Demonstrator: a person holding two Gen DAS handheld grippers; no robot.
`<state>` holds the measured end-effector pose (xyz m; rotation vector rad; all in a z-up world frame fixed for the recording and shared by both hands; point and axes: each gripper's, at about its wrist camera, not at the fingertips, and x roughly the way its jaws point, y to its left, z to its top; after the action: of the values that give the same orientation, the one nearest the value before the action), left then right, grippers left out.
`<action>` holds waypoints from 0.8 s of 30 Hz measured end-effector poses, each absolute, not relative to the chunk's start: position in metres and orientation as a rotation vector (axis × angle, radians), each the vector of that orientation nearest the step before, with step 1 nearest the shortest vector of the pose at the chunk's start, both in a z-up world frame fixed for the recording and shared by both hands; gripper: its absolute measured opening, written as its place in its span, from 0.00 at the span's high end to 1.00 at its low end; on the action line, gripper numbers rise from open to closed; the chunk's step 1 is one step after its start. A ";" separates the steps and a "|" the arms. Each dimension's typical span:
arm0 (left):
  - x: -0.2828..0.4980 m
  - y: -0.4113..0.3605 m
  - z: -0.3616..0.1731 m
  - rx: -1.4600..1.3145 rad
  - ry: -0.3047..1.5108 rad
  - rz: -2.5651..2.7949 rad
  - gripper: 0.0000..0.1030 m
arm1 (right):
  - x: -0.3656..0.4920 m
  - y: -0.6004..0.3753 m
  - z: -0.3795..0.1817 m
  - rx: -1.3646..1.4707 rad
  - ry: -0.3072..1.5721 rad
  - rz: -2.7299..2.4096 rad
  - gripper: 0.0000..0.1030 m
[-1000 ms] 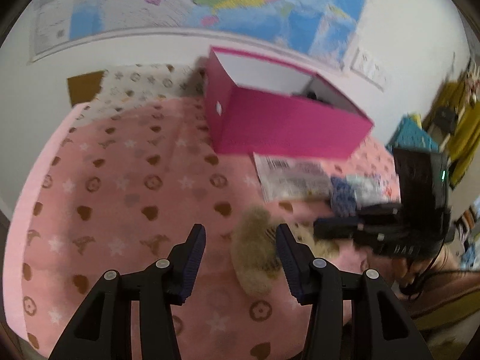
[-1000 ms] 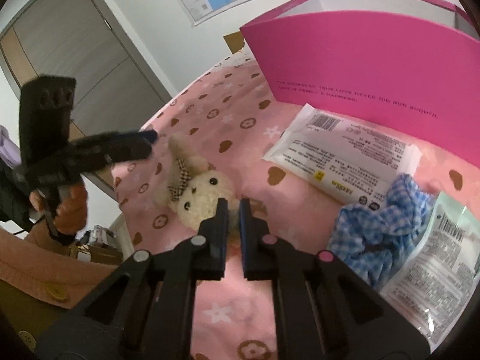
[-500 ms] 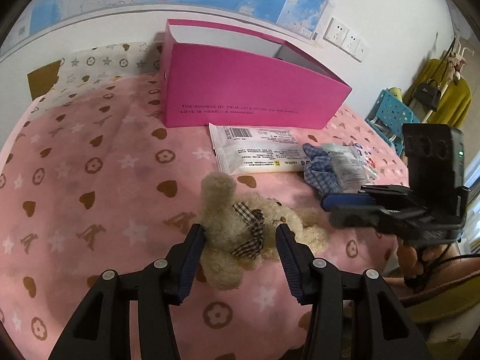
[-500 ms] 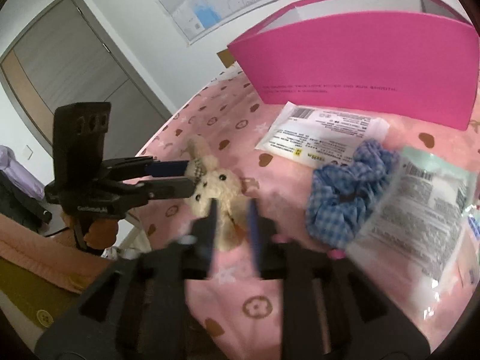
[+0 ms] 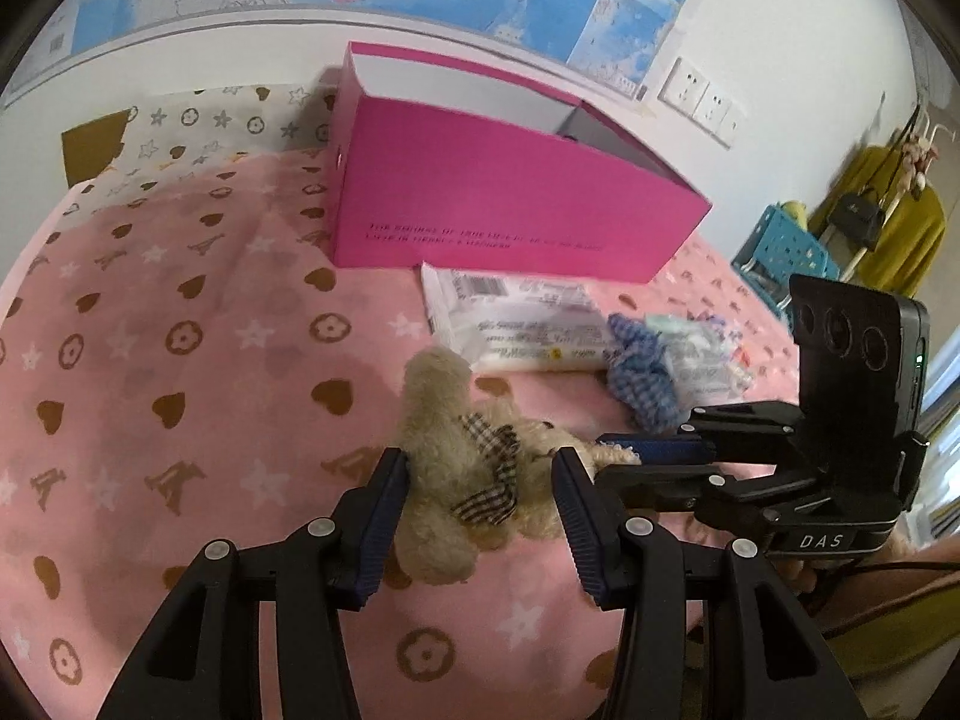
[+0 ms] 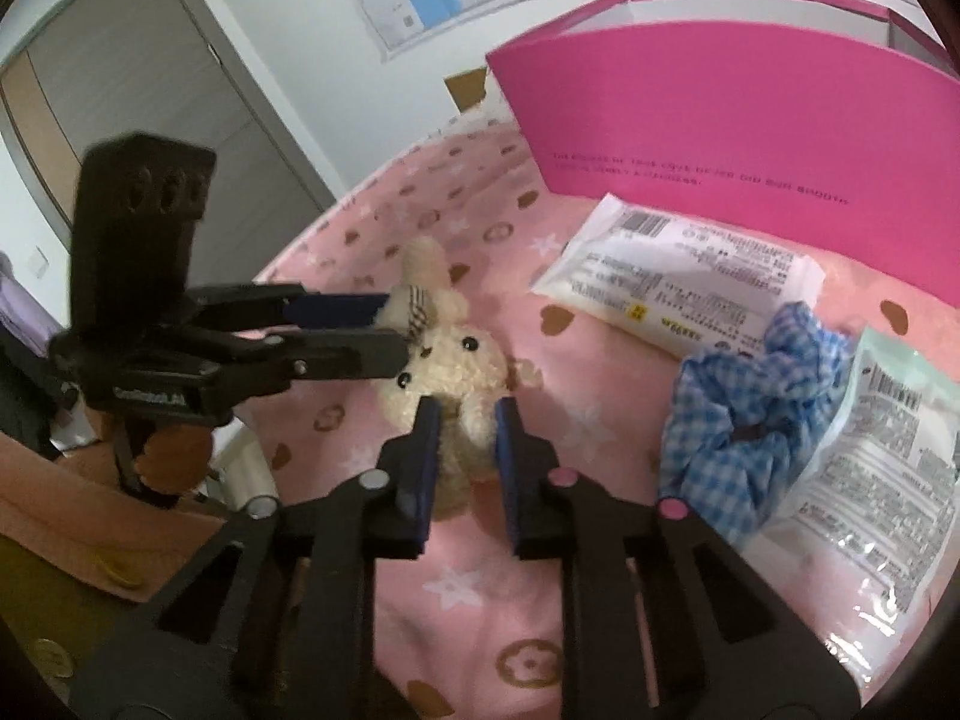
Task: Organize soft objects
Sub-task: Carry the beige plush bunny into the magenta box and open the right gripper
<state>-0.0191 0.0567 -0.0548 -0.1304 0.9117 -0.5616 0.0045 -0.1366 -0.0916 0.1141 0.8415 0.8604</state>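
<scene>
Right wrist alone shows the right gripper [image 6: 467, 423], just closing, seemingly pinching the plush bear [image 6: 447, 354].

The left hand-held gripper [image 5: 477, 501] now sits lower and closer over the plush bear [image 5: 462, 468], its blue pads flanking the bear's body where a second ago the toy lay ahead of the tips. The right hand-held gripper [image 6: 465, 414], shut a second ago and then sprung apart, has just been closing again, now with the bear's lower end [image 6: 462, 420] between its fingers [image 6: 427, 426] and the fur touching both pads.
</scene>
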 end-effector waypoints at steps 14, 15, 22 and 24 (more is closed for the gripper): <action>0.022 0.026 0.033 -0.031 0.667 -0.566 0.52 | 0.033 -0.164 -0.007 0.097 0.624 0.806 0.81; 0.031 0.021 0.043 -0.013 0.649 -0.555 0.52 | 0.040 -0.166 0.001 0.096 0.608 0.801 0.81; 0.102 0.007 0.075 0.056 0.601 -0.484 0.52 | 0.112 -0.168 0.035 0.102 0.566 0.741 0.81; 0.126 0.005 0.074 0.064 0.606 -0.460 0.52 | 0.134 -0.165 0.036 0.098 0.584 0.730 0.81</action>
<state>0.1257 0.0046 0.0741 0.0645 0.6061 -0.4604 0.1345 -0.1648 0.0359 0.0976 0.5839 0.7301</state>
